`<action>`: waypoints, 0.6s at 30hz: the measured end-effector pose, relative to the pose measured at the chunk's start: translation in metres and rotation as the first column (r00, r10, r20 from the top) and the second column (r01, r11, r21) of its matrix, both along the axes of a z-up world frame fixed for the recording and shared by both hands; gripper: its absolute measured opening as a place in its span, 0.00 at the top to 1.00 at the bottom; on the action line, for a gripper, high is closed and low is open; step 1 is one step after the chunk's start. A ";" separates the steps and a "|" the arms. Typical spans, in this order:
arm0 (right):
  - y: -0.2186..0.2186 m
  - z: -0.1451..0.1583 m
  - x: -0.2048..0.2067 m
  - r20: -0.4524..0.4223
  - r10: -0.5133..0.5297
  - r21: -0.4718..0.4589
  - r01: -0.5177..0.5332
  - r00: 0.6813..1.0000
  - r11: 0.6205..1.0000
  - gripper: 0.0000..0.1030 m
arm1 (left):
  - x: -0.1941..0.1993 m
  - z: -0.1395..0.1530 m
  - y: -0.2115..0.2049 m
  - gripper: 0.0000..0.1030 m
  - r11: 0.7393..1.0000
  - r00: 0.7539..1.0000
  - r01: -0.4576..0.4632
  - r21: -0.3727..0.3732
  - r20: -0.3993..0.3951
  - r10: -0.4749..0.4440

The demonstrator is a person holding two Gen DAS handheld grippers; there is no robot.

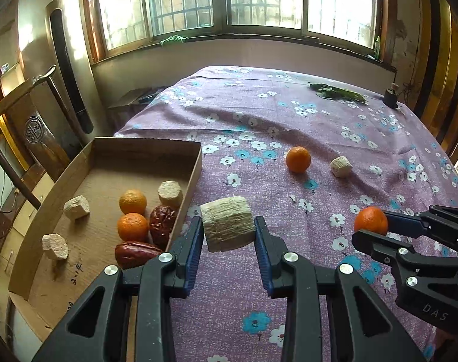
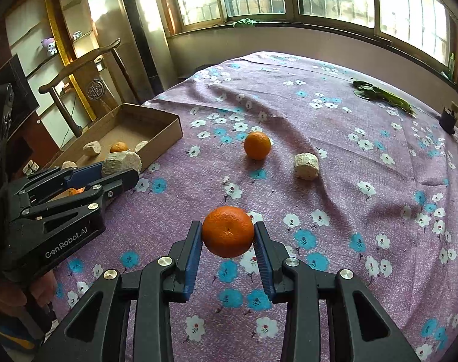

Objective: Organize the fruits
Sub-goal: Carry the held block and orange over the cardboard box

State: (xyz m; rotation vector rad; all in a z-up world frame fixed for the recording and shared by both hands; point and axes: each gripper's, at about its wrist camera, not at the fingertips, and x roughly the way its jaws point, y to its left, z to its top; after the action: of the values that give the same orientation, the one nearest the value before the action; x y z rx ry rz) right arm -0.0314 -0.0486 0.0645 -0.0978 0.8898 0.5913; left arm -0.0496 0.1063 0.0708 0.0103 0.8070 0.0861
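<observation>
Carrying the pale chunk [image 1: 228, 224], pinched in the left gripper [image 1: 229, 235] beside the cardboard box [image 1: 186, 193], calls for clearing its wall before releasing, while the right gripper [image 2: 228, 235] clamps an orange [image 2: 228, 231] above the tablecloth [image 2: 334, 138].

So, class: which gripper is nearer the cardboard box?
Left. The left gripper, holding a pale chunk, hangs just beside the cardboard box. The right gripper, holding an orange, is farther out over the cloth.
</observation>
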 end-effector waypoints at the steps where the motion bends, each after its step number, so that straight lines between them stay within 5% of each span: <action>1: 0.005 0.001 0.000 0.000 0.009 -0.001 -0.009 1.000 1.000 0.64 | -0.001 0.000 0.003 0.68 1.000 1.000 -0.006 0.001 0.001 0.006; 18: 0.097 0.013 -0.002 0.031 0.172 -0.023 -0.171 0.985 0.985 0.63 | -0.027 0.009 0.088 0.68 0.987 0.986 -0.163 0.008 0.024 0.163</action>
State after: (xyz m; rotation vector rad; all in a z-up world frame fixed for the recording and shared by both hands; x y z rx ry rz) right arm -0.0337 0.0484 0.0771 -0.2039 0.8609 0.7390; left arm -0.0766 0.1947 0.0802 -0.0475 0.7834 0.2447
